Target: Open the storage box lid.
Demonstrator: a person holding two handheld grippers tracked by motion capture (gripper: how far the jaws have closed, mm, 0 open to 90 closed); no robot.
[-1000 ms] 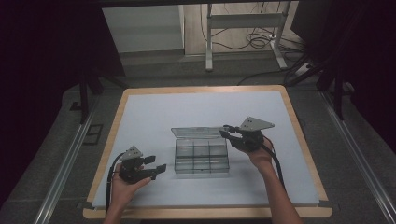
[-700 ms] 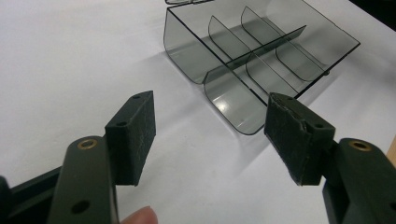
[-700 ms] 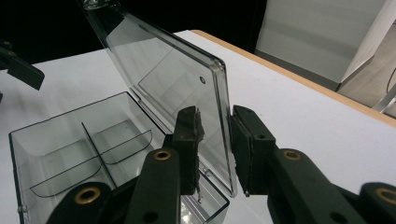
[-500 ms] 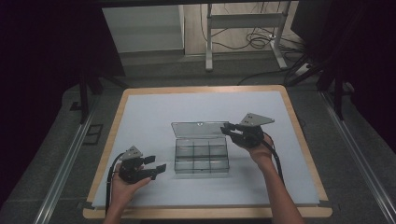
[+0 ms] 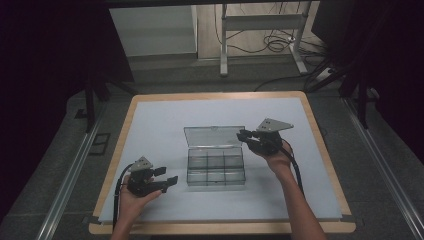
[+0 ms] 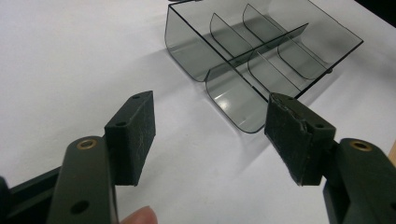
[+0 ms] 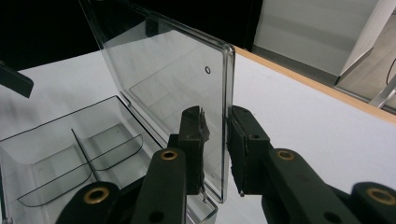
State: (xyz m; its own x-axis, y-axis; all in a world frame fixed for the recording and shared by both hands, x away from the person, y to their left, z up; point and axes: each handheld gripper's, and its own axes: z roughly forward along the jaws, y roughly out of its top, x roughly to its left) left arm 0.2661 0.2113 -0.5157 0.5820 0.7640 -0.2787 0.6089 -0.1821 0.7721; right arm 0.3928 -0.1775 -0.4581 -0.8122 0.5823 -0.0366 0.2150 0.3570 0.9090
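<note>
Right tongs (image 7: pixel 215 140) closing astride raised lid (image 7: pixel 177 88) edge of box (image 5: pixel 216 167), pads not yet pressing. Left tongs (image 6: pixel 212 135) spread wide, level, left of box, grasping nothing.

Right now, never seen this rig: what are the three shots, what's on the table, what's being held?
No robot here: a person holds a two-jaw claw in each hand. The high view looks down on the table from the person's side; the other two come from cameras riding on each claw, looking along its black jaws.

On the white surface sits one clear divided box with its lid standing open. Its compartments look empty.

The left claw is open, resting near the box's left side, holding nothing. The right claw straddles the lid's edge, one jaw on each side; its jaws have just been closing. A thin gap seems to remain, so I can't confirm they grip it yet.
</note>
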